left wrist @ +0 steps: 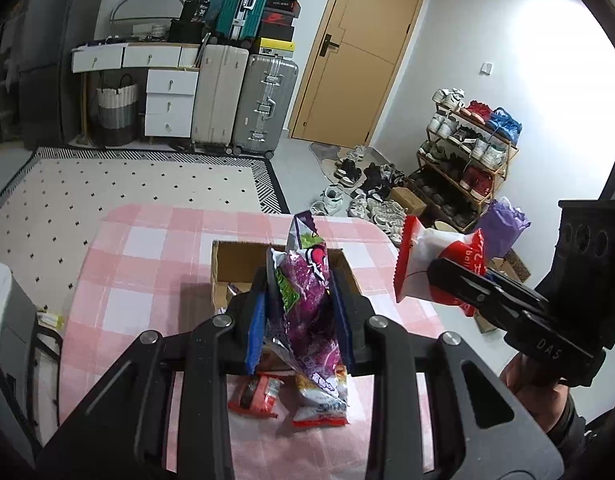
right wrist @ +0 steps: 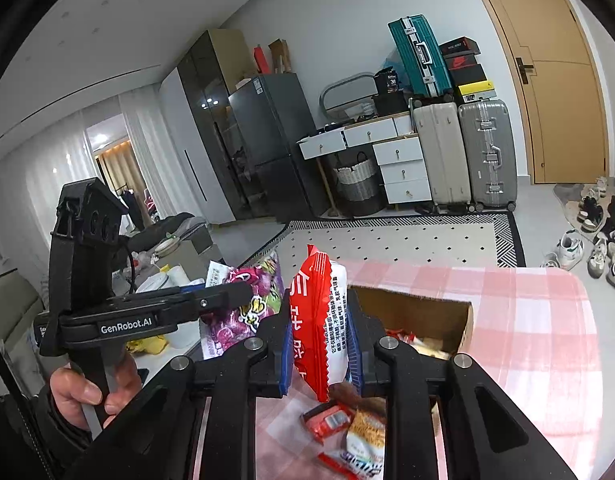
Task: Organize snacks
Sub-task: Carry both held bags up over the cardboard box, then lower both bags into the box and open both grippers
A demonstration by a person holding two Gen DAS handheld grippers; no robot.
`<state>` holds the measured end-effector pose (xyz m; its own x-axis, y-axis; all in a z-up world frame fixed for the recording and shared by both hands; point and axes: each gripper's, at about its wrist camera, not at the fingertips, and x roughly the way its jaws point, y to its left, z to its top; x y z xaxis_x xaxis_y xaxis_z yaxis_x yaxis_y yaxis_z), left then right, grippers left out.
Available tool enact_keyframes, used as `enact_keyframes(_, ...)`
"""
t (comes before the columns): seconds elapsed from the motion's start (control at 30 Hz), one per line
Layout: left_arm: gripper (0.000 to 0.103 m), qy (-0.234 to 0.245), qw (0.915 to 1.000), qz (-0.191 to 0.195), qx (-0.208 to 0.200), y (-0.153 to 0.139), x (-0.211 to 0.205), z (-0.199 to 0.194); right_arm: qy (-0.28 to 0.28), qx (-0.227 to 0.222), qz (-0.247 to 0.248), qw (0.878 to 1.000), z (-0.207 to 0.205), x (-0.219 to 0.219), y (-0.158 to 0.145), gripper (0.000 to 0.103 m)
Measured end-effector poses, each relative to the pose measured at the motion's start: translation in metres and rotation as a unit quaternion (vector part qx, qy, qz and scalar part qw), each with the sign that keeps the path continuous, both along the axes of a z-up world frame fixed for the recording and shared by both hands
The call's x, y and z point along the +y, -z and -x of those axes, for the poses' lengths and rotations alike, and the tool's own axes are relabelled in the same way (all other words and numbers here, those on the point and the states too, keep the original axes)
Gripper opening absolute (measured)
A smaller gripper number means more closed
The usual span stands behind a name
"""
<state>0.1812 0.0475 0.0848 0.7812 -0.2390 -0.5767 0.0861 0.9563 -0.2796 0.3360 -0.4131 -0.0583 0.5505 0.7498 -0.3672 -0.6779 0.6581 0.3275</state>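
My left gripper (left wrist: 301,292) is shut on a purple snack bag (left wrist: 307,300), held upright above the near edge of an open cardboard box (left wrist: 227,264) on the pink checked tablecloth (left wrist: 147,264). My right gripper (right wrist: 319,320) is shut on a red and white snack bag (right wrist: 317,320), also raised over the table just short of the cardboard box (right wrist: 435,312). In the left wrist view the right gripper (left wrist: 439,276) holds that red and white bag (left wrist: 423,260) to the right of the box. The purple bag (right wrist: 247,300) and left gripper (right wrist: 243,294) appear at left in the right wrist view.
Loose snack packets (left wrist: 319,404) lie on the cloth below the grippers, one red packet (left wrist: 255,396) among them. More packets lie inside the box (right wrist: 403,338). A person's hand (right wrist: 87,392) grips the left handle. Suitcases (left wrist: 243,100), a shoe rack (left wrist: 463,160) and a dotted rug (left wrist: 127,188) lie beyond.
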Motion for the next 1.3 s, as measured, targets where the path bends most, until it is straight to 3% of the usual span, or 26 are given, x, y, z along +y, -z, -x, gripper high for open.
enact_keyframes(0.2,0.026,0.003,0.9999,-0.001,0.016,0.014,-0.001,-0.036,0.002,0.014,0.0,1.0,-0.02,0.006,0.006,0.022)
enact_keyframes(0.83,0.026,0.017,0.9962,0.017,0.084,0.113,0.001,-0.141,0.015,0.076,0.015,0.997,-0.092,0.028,0.07,0.023)
enact_keyframes(0.9,0.027,0.022,0.995,0.024,0.094,0.124,0.002,-0.15,0.022,0.083,0.02,0.996,-0.1,0.03,0.077,0.034)
enact_keyframes(0.97,0.038,0.013,0.9934,0.023,0.111,0.134,0.004,-0.158,0.03,0.093,0.017,0.995,-0.105,0.028,0.083,0.07)
enact_keyframes(1.0,0.048,0.01,0.9925,0.019,0.12,0.138,0.004,-0.162,0.035,0.09,0.013,0.995,-0.106,0.026,0.084,0.072)
enact_keyframes(1.1,0.056,0.003,0.9918,0.018,0.127,0.145,0.007,-0.164,0.041,0.086,0.007,0.995,-0.105,0.021,0.083,0.072)
enact_keyframes(1.13,0.062,0.002,0.9917,0.016,0.127,0.145,0.008,-0.164,0.044,0.082,0.006,0.996,-0.104,0.018,0.081,0.073)
enact_keyframes(1.3,0.068,-0.005,0.9936,0.005,0.113,0.14,0.009,-0.151,0.053,0.068,-0.003,0.996,-0.088,0.002,0.068,0.081)
